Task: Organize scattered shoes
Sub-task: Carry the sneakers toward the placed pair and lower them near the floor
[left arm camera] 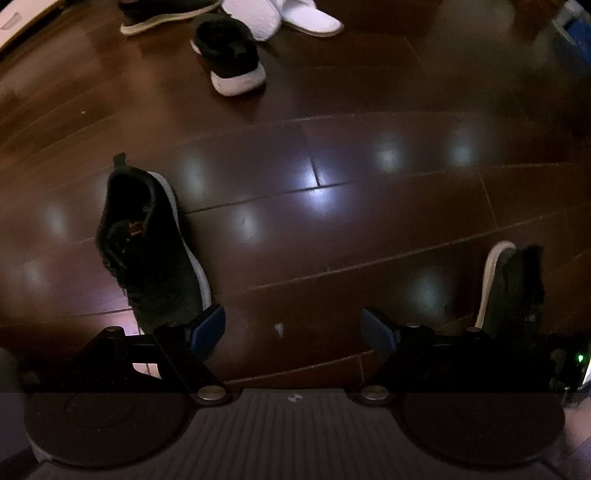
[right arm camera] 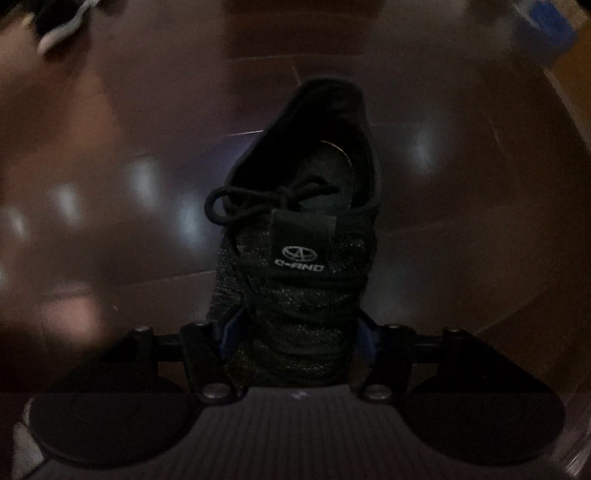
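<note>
Your right gripper (right arm camera: 295,334) is clenched on the toe end of a black knit sneaker (right arm camera: 299,236), with one blue pad (right arm camera: 232,330) pressed against each side of the upper. The sneaker points away from you along the fingers, its heel collar at the far end, its tied lace (right arm camera: 255,203) and its logo tongue tab facing the camera. The background in the right wrist view is blurred, so you cannot tell whether the sole touches the wooden floor (right arm camera: 461,229). Your left gripper (left arm camera: 293,328) is released: its jaws stand wide apart, angled downward over the bare wooden floor (left arm camera: 332,240), and nothing lies between the blue pads (left arm camera: 208,326). Just beside the left finger, a black sneaker with orange lace accents (left arm camera: 147,243) rests on the floor with its toe near you and its heel tab at the far end. At the right edge of the left wrist view, another dark shoe with a white sole (left arm camera: 511,288) shows beside the right finger, partly cut off. At the far side of the floor lie a black low shoe with a white sole (left arm camera: 231,57), a second dark sneaker (left arm camera: 162,14) to its left, and a pair of white slippers (left arm camera: 280,16), all close together and well apart from both grippers.
</note>
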`<action>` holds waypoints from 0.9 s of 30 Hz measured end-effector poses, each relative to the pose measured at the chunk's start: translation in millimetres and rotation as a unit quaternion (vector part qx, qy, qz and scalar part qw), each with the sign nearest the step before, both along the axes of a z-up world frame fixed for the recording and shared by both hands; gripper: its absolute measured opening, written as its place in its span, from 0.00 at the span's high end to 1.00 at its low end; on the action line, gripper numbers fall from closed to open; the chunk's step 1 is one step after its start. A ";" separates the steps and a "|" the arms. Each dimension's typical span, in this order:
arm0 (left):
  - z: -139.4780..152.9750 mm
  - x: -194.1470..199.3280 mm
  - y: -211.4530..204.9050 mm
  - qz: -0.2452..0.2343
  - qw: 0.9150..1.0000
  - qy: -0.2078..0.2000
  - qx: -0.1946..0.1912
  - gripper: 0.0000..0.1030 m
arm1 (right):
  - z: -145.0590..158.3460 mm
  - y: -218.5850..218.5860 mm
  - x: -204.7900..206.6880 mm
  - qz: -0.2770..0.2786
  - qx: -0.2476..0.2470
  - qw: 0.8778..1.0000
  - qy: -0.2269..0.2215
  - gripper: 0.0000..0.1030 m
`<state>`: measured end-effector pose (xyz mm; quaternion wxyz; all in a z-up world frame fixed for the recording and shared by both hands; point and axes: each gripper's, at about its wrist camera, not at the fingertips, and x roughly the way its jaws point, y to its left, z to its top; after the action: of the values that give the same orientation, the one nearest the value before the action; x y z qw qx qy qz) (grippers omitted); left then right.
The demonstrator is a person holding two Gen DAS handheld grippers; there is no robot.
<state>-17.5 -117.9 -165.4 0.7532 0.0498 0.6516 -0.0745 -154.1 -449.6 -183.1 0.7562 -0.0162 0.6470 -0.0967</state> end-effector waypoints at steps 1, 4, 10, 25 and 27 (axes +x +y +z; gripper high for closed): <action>-0.8 -0.8 -1.4 -0.003 1.000 0.001 0.000 0.17 | 1.5 0.5 2.6 0.002 -0.002 1.000 0.004 0.33; -2.5 -2.5 -6.7 -0.012 1.000 0.004 -0.002 0.17 | 8.5 7.7 -0.3 -0.010 -0.009 1.000 0.011 0.20; -5.3 -0.3 -4.4 -0.004 1.000 0.011 -0.006 0.17 | 18.0 6.2 -14.7 -0.055 -0.002 0.998 0.006 0.18; -14.7 2.5 7.4 0.013 0.999 0.036 -0.012 0.17 | 24.1 12.5 -12.7 -0.084 0.004 0.996 0.011 0.24; -15.0 4.2 11.2 0.016 0.999 0.035 -0.012 0.17 | 17.8 11.6 -15.1 -0.081 0.003 0.997 0.008 0.29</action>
<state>-13.3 -106.7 -180.4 0.7313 0.0278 0.6777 -0.0717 -169.2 -438.0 -165.3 0.7405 0.0373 0.6528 -0.1553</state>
